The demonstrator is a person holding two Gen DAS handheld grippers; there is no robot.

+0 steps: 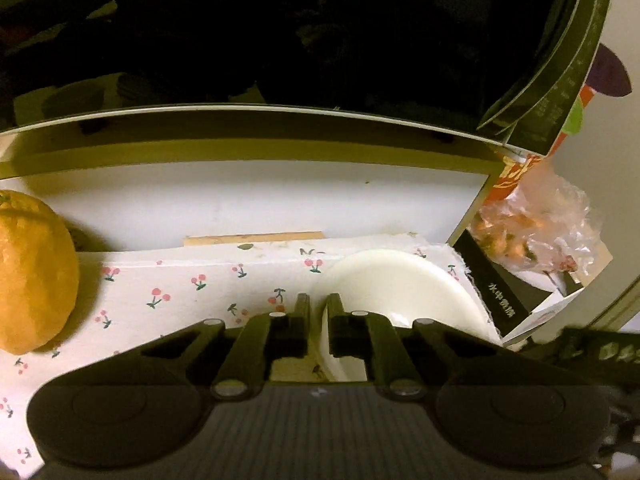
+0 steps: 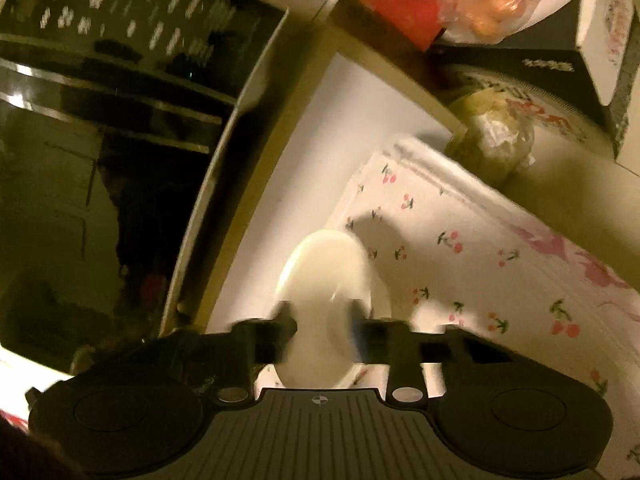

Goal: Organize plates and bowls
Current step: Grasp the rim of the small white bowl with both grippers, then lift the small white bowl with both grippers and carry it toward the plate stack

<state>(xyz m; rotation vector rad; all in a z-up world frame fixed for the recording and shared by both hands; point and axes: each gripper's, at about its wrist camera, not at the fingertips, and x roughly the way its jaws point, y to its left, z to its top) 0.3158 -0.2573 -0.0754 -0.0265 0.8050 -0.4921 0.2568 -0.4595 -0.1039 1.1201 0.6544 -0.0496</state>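
"Where is your left gripper (image 1: 322, 316)?"

"It is low over the cherry cloth (image 1: 180, 300). Its two fingers are pressed close, and they pinch the near edge of the white bowl (image 1: 400, 284). That bowl sits on the cloth, just beside the black box (image 1: 492, 292). The orange (image 1: 32, 272) is far off to the left side."

"And your right gripper (image 2: 324, 328)?"

"It is blurry. Its fingers look spread apart, and a white dish (image 2: 324, 276) shows between them. That dish is at the edge of the cherry cloth. You cannot tell if the fingers touch it."
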